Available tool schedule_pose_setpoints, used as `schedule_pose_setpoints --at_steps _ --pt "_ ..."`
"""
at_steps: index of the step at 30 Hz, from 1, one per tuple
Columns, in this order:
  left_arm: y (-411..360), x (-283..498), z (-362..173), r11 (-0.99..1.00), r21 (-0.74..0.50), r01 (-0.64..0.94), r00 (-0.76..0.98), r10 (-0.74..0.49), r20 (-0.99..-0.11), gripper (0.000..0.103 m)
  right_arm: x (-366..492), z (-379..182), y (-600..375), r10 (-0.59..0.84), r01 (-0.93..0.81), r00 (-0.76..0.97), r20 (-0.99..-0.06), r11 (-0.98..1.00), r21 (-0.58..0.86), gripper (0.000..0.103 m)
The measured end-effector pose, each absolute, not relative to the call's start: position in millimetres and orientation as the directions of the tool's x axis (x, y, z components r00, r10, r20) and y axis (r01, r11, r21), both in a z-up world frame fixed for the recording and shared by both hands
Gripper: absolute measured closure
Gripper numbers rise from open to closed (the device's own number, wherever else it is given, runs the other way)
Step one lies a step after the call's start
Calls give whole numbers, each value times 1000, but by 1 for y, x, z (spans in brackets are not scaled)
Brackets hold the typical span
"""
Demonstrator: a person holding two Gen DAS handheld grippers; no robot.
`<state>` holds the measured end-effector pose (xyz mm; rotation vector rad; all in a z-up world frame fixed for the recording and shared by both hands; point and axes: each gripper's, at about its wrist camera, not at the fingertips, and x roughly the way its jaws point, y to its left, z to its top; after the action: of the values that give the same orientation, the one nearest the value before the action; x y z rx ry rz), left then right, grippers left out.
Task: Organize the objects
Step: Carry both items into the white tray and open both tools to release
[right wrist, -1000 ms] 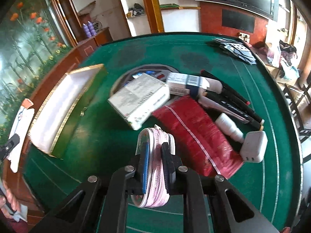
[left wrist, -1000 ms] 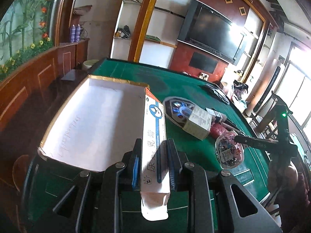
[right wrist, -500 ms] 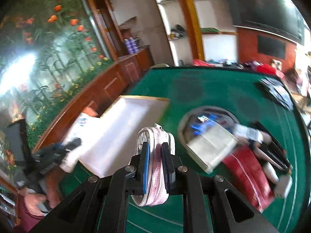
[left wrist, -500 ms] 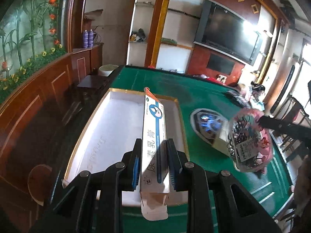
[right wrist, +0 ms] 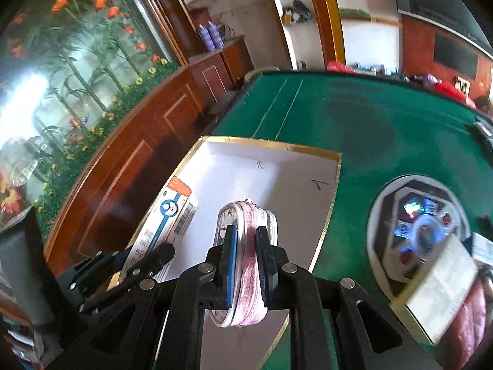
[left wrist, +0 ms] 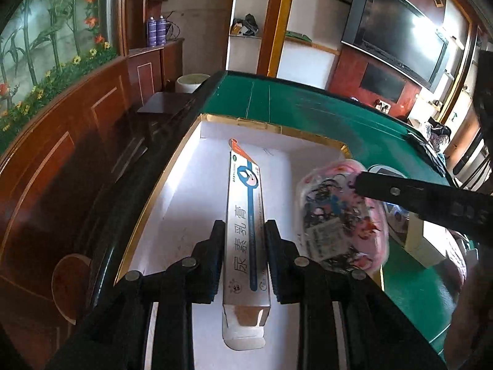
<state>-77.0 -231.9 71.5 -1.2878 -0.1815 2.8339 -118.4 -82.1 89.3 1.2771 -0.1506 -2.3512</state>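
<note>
Green felt table, wood-panelled wall and flower mural along its left edge. Shallow white tray with gold rim lying near that edge of the felt; same tray seen from the right wrist. Left gripper over the tray interior, pointing steeply down, jaws opening, long white-and-blue carton between them lengthwise, near flap hanging open below the fingers; black pads just beside the carton's long sides, thin gaps showing, no clear press. From the right wrist, same carton slanting over the tray's left part, left gripper at its near end. Right gripper pressed together on a pink zip pouch with clear faces, blue-edged pads squeezing the zipper band, pouch edge-on and upright above the tray's white floor. From the left wrist, pouch blurred, full of small dark items, overlapping the tray's right rim, just right of the carton; a black finger of the right gripper crossing in front of it. Cannot tell whether carton or pouch touches the tray floor. Off to the right on the felt: round panel with lit blue centre, pale box overlapping its near side, red bag at the frame edge. Dark screen on the far wall.
</note>
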Motion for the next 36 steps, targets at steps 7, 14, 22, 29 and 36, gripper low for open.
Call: schedule_pose_setpoints --at_steps 7,14,22,29,36 --pt "-237 -88 68 -984 -176 35 -673 107 -732 36 -141 74 -88 -436 330 -448 -781 -892 309 82" --pt "-228 -82 74 -969 -247 17 -693 167 -702 26 -124 88 -51 -417 281 -532 -737 -908 311 44" --pt "-190 -91 59 -983 -186 11 -658 133 -741 26 -77 98 20 -405 226 -582 -705 -914 338 43" --pt "-158 -77 39 -998 -63 -21 -593 63 -803 25 -28 92 103 -371 109 -605 -705 -915 387 38" --pt "-137 -25 52 -987 -40 -159 -582 126 -804 20 19 77 192 -348 -14 -622 -701 -891 454 36"
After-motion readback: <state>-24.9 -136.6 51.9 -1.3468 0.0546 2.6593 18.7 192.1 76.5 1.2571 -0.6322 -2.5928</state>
